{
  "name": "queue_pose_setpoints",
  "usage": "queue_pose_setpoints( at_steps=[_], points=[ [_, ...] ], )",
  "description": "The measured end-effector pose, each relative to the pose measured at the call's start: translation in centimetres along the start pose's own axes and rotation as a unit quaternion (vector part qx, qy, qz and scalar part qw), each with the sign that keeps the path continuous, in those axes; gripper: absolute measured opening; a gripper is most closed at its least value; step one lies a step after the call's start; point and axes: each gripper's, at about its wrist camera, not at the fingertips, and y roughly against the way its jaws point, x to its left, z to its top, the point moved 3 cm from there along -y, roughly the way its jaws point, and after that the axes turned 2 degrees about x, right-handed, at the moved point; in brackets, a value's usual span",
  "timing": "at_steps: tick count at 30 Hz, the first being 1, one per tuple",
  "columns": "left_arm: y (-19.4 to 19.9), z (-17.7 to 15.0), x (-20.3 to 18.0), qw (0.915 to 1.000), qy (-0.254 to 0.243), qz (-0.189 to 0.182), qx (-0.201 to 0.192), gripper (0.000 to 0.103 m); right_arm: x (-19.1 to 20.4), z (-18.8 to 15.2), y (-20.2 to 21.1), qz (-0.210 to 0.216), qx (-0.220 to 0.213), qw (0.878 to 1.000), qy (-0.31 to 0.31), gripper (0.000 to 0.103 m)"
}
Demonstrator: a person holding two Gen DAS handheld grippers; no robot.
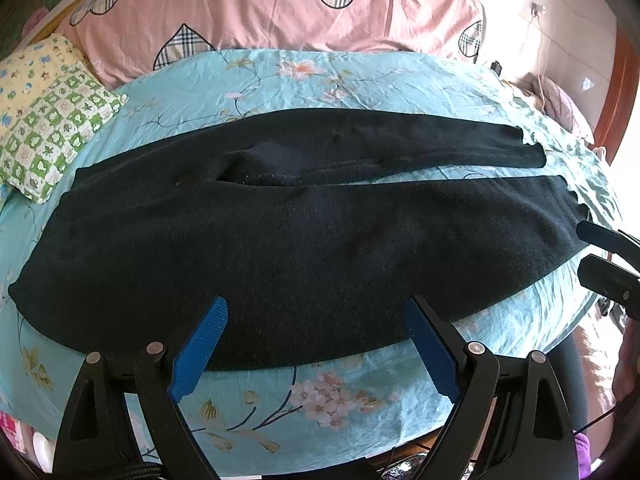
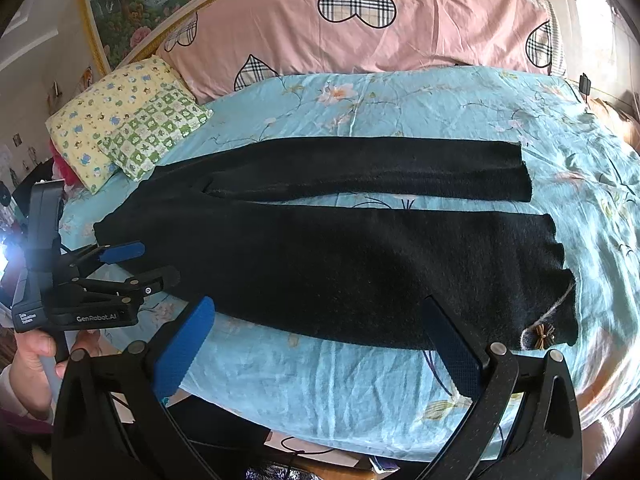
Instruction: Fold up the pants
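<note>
Pants: the black pants (image 1: 304, 240) lie flat on the bed, spread out sideways, with the waist on the left and both legs pointing right.
Legs: the two legs lie side by side with a thin strip of blue sheet between them.
Trim: a small brown bow (image 2: 542, 334) sits on the near leg's end.
Bed: the bed (image 1: 320, 76) has a light blue sheet with flowers on it.
Left gripper: the left gripper (image 1: 316, 344) is near the front edge of the pants, towards the waist end; its blue fingers (image 1: 200, 350) are spread wide and hold nothing.
Right gripper: the right gripper (image 2: 320, 344) is near the front edge by the leg ends; its fingers are spread wide and hold nothing.
Hand: a hand (image 2: 30, 364) holds the left gripper's handle.
Pillows: a pink pillow (image 2: 360, 20) with checked hearts lies at the far side, and a green and yellow pillow (image 2: 132, 128) sits by the waist end.
</note>
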Motion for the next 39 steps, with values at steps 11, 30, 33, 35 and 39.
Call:
queue_pose_setpoints(
  at_steps=[11,30,33,35,39],
  points=[
    [0.0,0.3,0.0,1.0,-0.003,-0.005,0.002,0.091,0.1,0.4,0.5,0.003,-0.005,1.0,-0.002,0.103],
    [-0.9,1.9,0.2,0.9997,-0.021,-0.005,0.008,0.091,-2.1,1.3,0.4,0.011,-0.011,1.0,-0.024,0.103],
    [-1.0,2.2,0.1,0.9996,-0.027,-0.005,0.008,0.091,-2.5,1.5,0.2,0.015,-0.01,0.999,-0.03,0.103],
    [-1.1,2.5,0.0,0.9994,-0.032,-0.008,0.007,0.091,-2.9,1.7,0.0,0.016,-0.009,0.999,-0.033,0.103],
    [-1.4,3.3,-0.1,0.999,-0.041,-0.011,0.007,0.091,-3.3,2.0,-0.3,0.017,-0.009,0.999,-0.036,0.103]
  ],
)
